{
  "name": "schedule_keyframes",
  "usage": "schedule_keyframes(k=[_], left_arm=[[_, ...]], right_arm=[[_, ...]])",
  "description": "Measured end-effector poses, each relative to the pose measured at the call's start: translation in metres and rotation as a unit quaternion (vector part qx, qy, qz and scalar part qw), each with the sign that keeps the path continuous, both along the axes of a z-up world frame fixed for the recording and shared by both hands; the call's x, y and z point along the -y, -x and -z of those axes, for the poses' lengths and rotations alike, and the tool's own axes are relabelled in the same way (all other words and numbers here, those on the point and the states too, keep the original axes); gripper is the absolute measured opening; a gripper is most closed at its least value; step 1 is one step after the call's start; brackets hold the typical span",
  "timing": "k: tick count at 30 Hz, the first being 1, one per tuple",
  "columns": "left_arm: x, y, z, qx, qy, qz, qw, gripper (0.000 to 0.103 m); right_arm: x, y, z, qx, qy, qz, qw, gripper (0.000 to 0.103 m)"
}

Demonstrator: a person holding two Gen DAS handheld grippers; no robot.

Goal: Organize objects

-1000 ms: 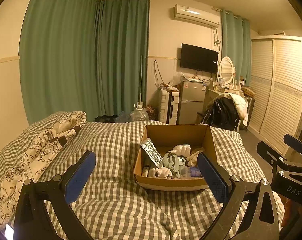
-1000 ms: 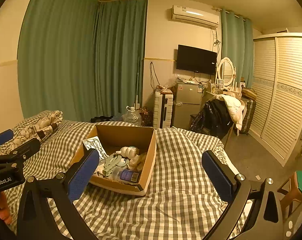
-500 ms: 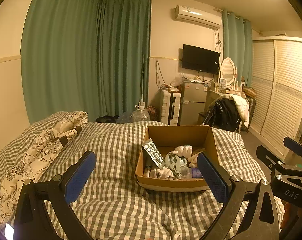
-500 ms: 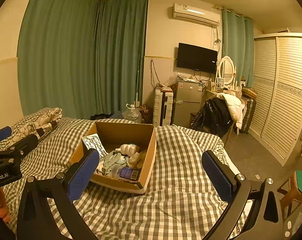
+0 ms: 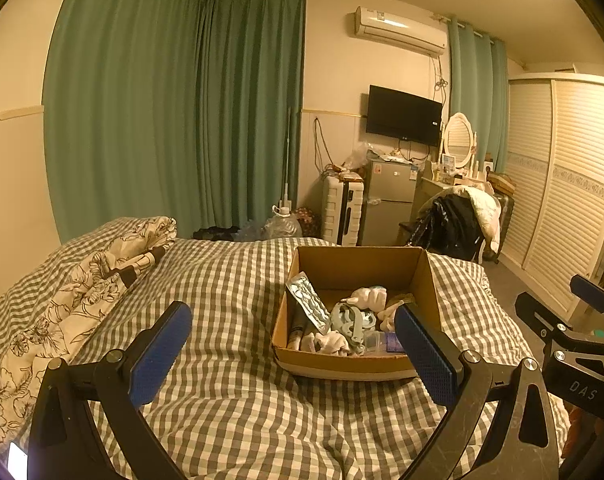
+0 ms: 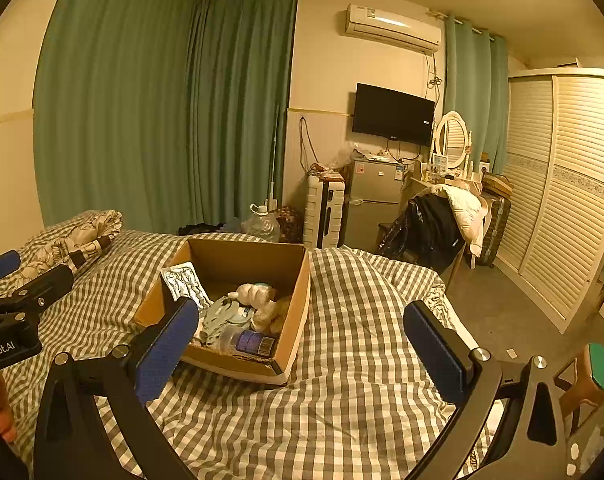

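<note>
The cardboard box [image 5: 356, 362] sits mid-bed, small objects [image 6: 238, 316] piled inside — gathered together; left gripper [image 5: 298, 354] and right gripper [image 6: 302, 350] both gape wide, holding nothing.

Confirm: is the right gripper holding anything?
No. In the right wrist view the right gripper is open, with nothing between its fingers, above the checked bedspread beside the cardboard box.

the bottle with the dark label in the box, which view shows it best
The right wrist view: the bottle lies on its side at the near edge of the cardboard box, label and barcode in plain sight. In the left wrist view the left tool's right finger covers most of the bottle.
</note>
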State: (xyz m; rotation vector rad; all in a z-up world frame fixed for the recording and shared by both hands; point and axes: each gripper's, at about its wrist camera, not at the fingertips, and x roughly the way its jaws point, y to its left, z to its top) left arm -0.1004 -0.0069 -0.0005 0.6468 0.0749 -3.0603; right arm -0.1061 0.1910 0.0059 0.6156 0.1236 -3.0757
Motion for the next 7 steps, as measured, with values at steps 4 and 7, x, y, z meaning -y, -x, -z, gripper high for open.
schedule_keyframes(k=[4,7], left_arm=[[0.0000,0.0000,-0.0001,-0.003,0.001,0.000,1.0000,0.103],[0.0006,0.0005,-0.0002,-0.002,0.000,-0.002,1.0000,0.103]], right_arm=[[-0.0001,0.0006,0.0003,0.001,-0.001,0.001,1.000,0.103],[0.0006,0.0010,0.0008,0.001,-0.001,0.000,1.000,0.103]])
